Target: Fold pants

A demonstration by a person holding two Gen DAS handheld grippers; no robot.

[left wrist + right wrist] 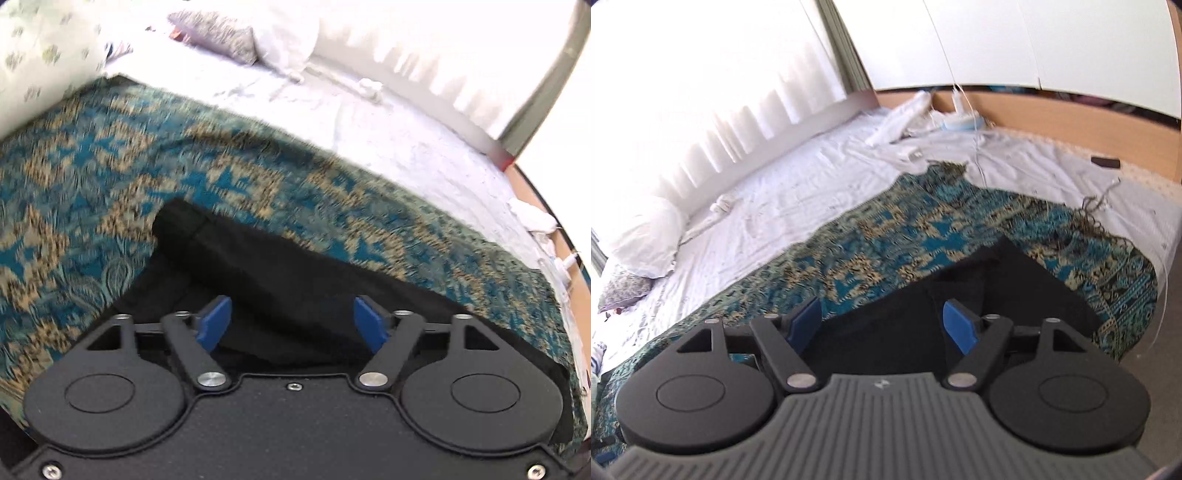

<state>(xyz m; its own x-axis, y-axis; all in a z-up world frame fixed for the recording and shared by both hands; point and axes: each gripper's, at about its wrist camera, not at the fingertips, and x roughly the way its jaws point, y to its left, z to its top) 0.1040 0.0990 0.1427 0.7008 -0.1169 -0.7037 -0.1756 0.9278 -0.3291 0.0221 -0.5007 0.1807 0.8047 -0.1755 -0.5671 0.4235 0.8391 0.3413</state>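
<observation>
Black pants (pixel 280 273) lie on a teal and gold patterned blanket (pixel 92 177) on a bed. In the left wrist view my left gripper (pixel 292 324) is open, its blue pads (pixel 214 324) spread wide above the dark cloth, holding nothing. In the right wrist view the pants (pixel 997 291) lie to the right on the blanket (pixel 886 240), with a raised fold toward the far end. My right gripper (pixel 882 325) is open over the near edge of the pants, blue pads (pixel 960 325) apart and empty.
A white sheet (pixel 775 192) covers the bed beyond the blanket. White pillows (pixel 639 236) and a small patterned cushion (pixel 218 33) lie near the window side. A wooden headboard (pixel 1052 114), a white cable (pixel 977 147) and small items (pixel 960 122) are at the far end.
</observation>
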